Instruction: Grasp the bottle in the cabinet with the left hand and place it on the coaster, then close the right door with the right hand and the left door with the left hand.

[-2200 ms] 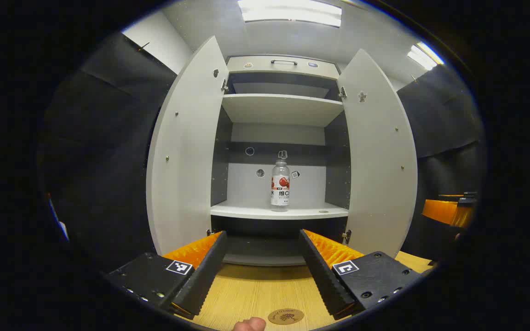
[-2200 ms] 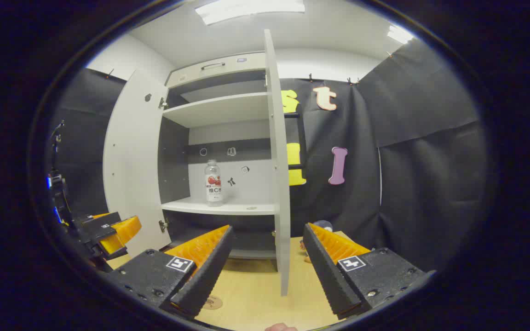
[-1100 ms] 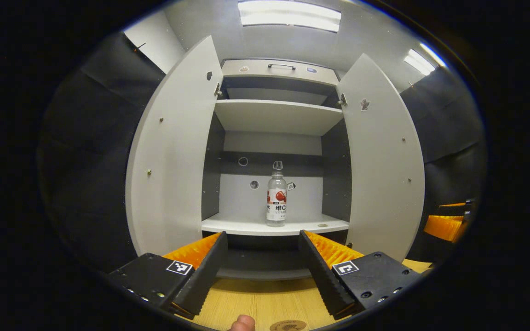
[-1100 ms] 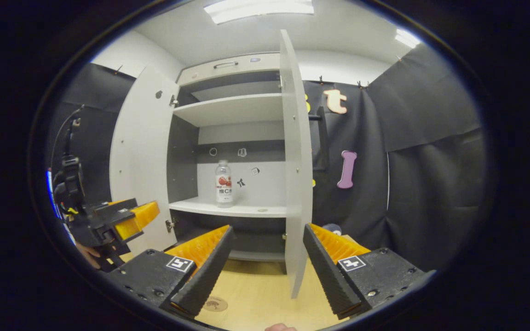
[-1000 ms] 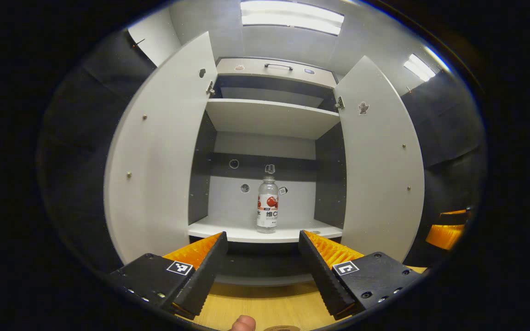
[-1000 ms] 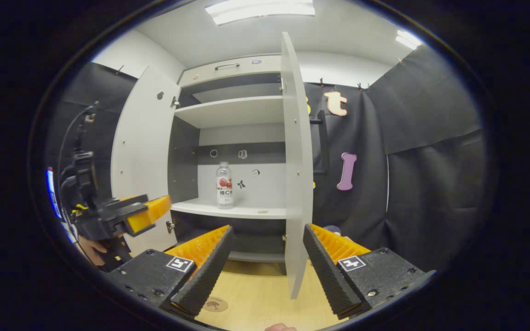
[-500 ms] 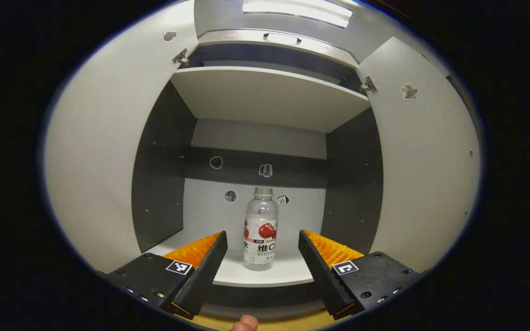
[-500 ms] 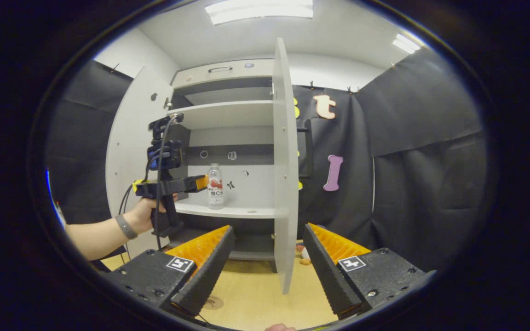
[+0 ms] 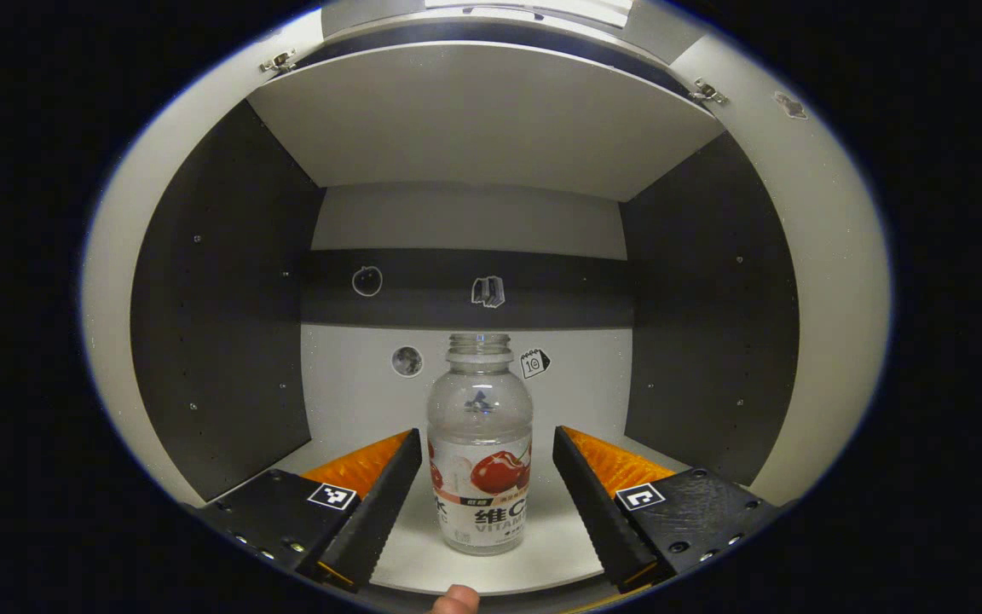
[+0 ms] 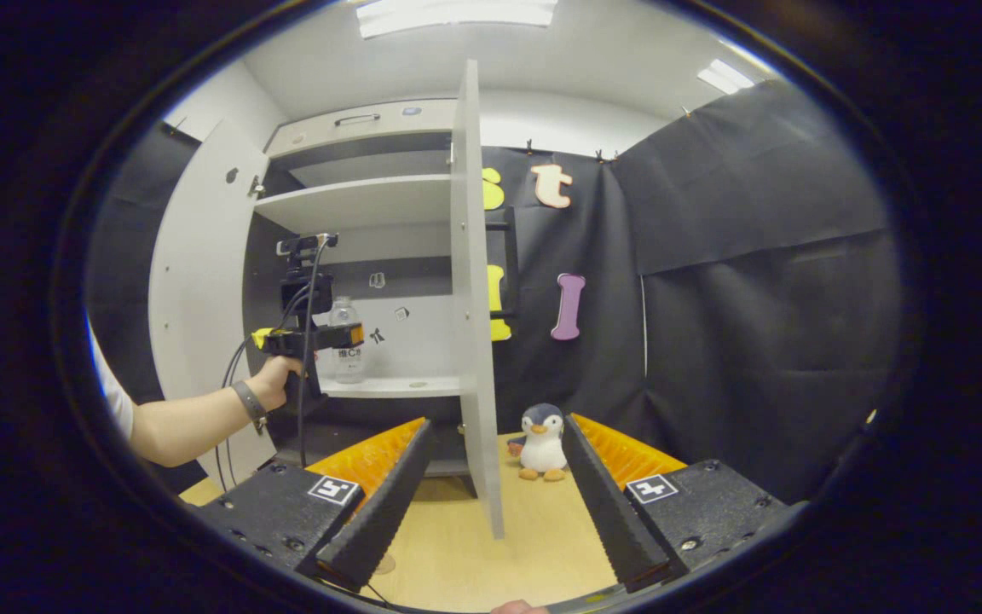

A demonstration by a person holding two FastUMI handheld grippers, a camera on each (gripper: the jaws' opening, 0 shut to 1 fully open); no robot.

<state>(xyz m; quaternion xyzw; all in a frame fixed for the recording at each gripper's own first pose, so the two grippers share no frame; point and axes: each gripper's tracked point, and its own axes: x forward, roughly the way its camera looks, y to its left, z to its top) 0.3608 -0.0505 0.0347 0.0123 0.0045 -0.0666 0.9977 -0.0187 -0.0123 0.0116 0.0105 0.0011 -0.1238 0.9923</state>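
Note:
A clear bottle [image 9: 479,443] with a red-fruit label stands upright on the cabinet's white middle shelf [image 9: 406,567]. My left gripper [image 9: 484,435] is open, one finger on each side of the bottle's lower half with a small gap on both sides. In the right gripper view a hand holds the left gripper [image 10: 320,338] inside the cabinet beside the bottle [image 10: 346,343]. My right gripper [image 10: 495,422] is open over the wooden table [image 10: 534,546], in front of the right door's [image 10: 467,298] edge. A sliver of the coaster [image 10: 383,564] peeks out by its left finger.
Both cabinet doors stand open; the left door [image 10: 193,290] is swung wide. An upper shelf [image 9: 482,119] hangs over the bottle. Dark side walls [image 9: 218,307] close in the compartment. A plush penguin [image 10: 540,443] sits on the table right of the right door.
The left gripper has gone forward and up into the cabinet, and the bottle now stands between its open fingers. The right gripper view has turned slightly; the penguin has come into sight.

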